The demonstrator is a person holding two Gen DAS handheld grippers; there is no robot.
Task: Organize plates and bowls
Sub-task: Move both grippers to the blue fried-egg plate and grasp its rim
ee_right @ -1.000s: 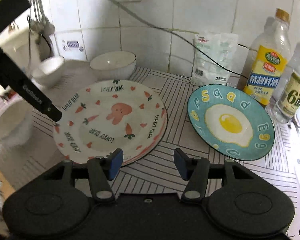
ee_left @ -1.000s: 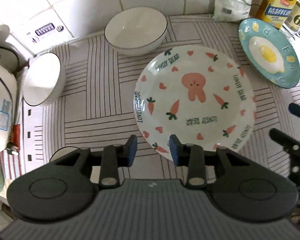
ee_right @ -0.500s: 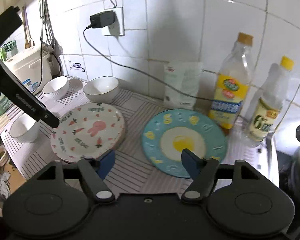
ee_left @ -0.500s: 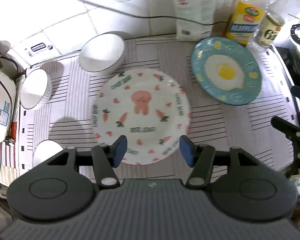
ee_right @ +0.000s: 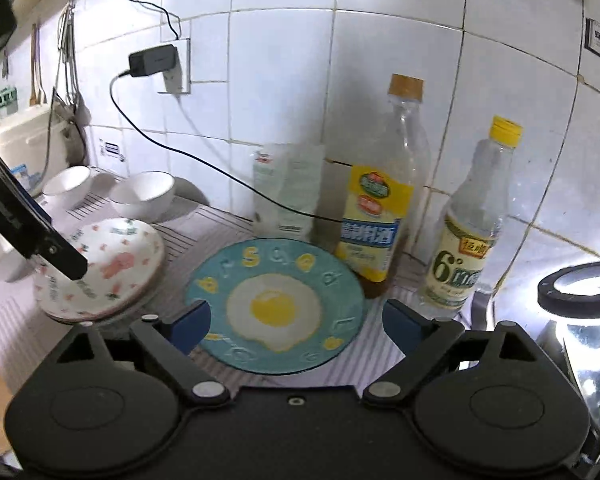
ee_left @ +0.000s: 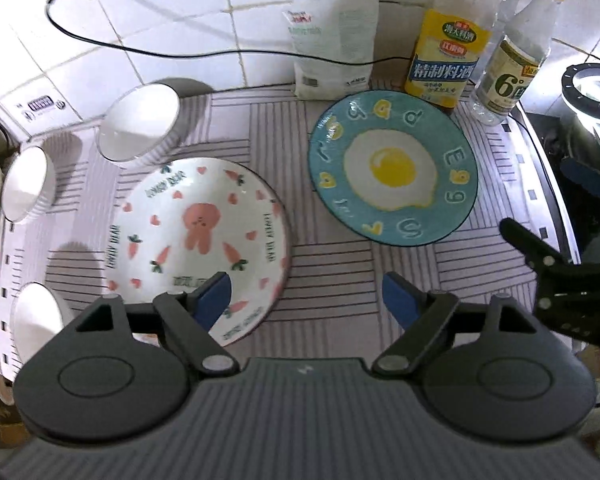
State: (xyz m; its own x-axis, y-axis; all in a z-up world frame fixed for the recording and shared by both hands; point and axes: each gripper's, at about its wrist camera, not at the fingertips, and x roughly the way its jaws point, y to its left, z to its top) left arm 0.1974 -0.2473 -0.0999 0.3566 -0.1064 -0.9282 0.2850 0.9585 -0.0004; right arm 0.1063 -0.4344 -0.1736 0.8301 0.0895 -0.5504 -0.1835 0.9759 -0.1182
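My left hand-held gripper [ee_left: 306, 294] hangs above the striped bench [ee_left: 340, 256] with its 2 blue-padded fingers spread wide and nothing between them. The round white ceramic plate printed with a pink bear and carrots [ee_left: 198, 246] lies just under and ahead of the left finger, whose tip overlaps the plate's near rim in the view. The round teal plate painted with a fried egg [ee_left: 392, 172] sits ahead and to the right, apart from the white one.

My right hand-held gripper [ee_right: 296, 320] is also spread open and empty, with the teal egg plate [ee_right: 276, 306] lying directly ahead between its fingers. 2 white ceramic bowls [ee_right: 144, 192] stand by the tiled wall behind the bear plate [ee_right: 104, 272]. 2 yellow-labelled clear bottles [ee_right: 380, 216] stand just behind the teal plate.
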